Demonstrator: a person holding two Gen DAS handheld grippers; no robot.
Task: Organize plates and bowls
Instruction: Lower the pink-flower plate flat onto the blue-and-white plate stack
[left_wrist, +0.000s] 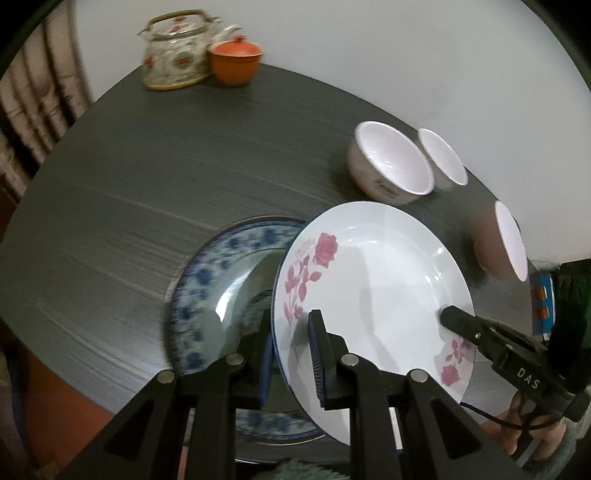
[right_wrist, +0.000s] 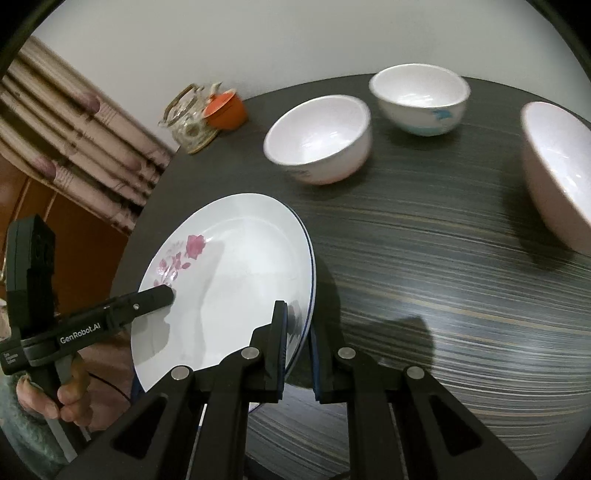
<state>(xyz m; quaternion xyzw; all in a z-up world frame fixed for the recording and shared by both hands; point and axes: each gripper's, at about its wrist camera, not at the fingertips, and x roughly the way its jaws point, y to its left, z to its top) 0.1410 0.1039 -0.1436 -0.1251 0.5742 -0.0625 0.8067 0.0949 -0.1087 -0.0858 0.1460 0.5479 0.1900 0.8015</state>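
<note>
Broadly, the dark round bench (left_wrist: 110, 206) is carrying everything: a blue-patterned plate (left_wrist: 207, 280) lying flat near its front edge, three white bowls further back, and a teapot (left_wrist: 173, 55) with an orange lidded cup (left_wrist: 236, 61) well apart at the far rim. Above the blue-patterned plate, a white plate with pink roses (left_wrist: 369, 288) is hanging tilted in the air, gripped at two opposite edges. The left tongs (left_wrist: 291, 354) are clamping narrowly on its near rim, and the right tongs (right_wrist: 298, 347) are pinching the opposite rim just as tightly, so both are holding the same plate. The step in hand looks like stacking the plates: the rose plate is being carried over to sit on the blue one. The next move calls for levelling the plate, centring it over the blue rim, lowering both hands together and only then easing both tongs apart. The nearest bowl (left_wrist: 391, 162), the small bowl (left_wrist: 443, 158) beside it and the third bowl (left_wrist: 506, 240) are waiting untouched.
</note>
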